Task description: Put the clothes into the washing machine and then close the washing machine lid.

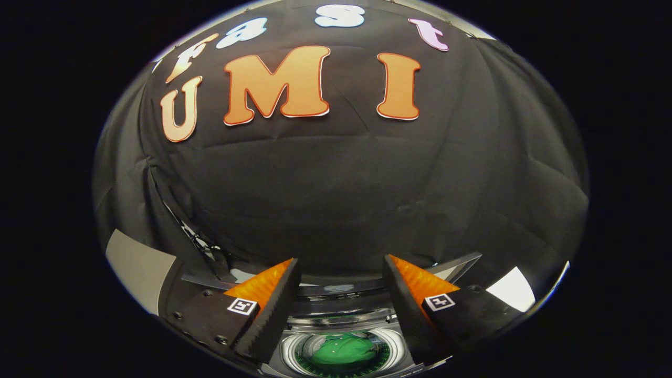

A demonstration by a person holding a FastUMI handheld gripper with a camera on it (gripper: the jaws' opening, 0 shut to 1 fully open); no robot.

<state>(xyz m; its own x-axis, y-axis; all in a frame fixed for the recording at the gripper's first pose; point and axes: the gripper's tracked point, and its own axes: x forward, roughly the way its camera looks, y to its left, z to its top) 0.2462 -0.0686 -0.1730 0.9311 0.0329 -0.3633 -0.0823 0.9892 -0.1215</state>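
Observation:
My gripper (341,265) is open, its two fingers spread wide with nothing between them. Below and between the fingers lies the washing machine's round drum opening (294,353). A green garment (341,350) lies inside the drum. The machine's lid (341,287) stands raised behind the opening, its dark glossy edge running between the fingertips. The gripper hangs above the machine, apart from the garment and the lid.
The black cloth wall (341,199) rises close behind the machine. A light grey panel (139,268) shows at the left of the machine and a white patch (512,289) at the right.

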